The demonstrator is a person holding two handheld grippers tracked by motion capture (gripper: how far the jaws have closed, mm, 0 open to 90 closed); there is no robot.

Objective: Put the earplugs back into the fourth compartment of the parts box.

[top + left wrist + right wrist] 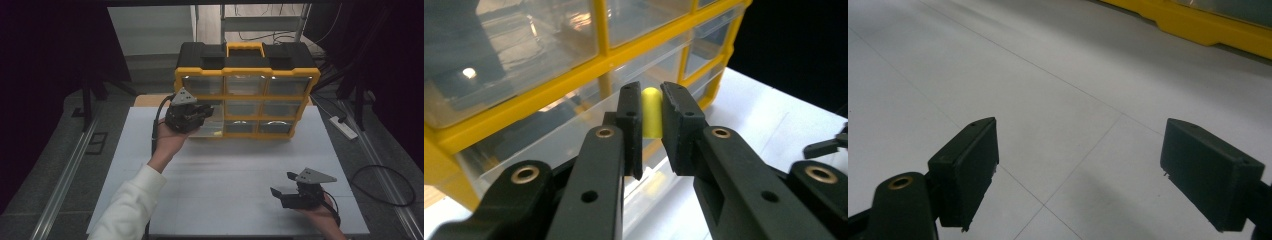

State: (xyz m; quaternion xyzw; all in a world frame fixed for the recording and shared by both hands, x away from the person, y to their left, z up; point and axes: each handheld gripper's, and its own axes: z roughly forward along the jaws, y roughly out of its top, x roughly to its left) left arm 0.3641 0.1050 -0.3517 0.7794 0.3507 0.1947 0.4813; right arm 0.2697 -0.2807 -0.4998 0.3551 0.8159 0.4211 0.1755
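A yellow and black organizer [248, 71] with clear drawers stands at the back of the white table. Its lower left clear drawer [206, 129] is pulled out toward me. My left gripper [206, 111] hovers over that drawer, in front of the organizer's left column. In the left gripper view, my left gripper [651, 95] is shut on a small yellow rounded piece [651, 117], which stands upright between the pads. A small yellow bit [218, 134] lies at the drawer's front. My right gripper [281, 184] rests low at the front right, open, with nothing between its jaws [1078, 150].
The white table [235, 170] stretches between the two hands. A power strip [343, 126] and a black cable loop [385, 185] lie on the floor to the right. Metal rails run along both sides of the table.
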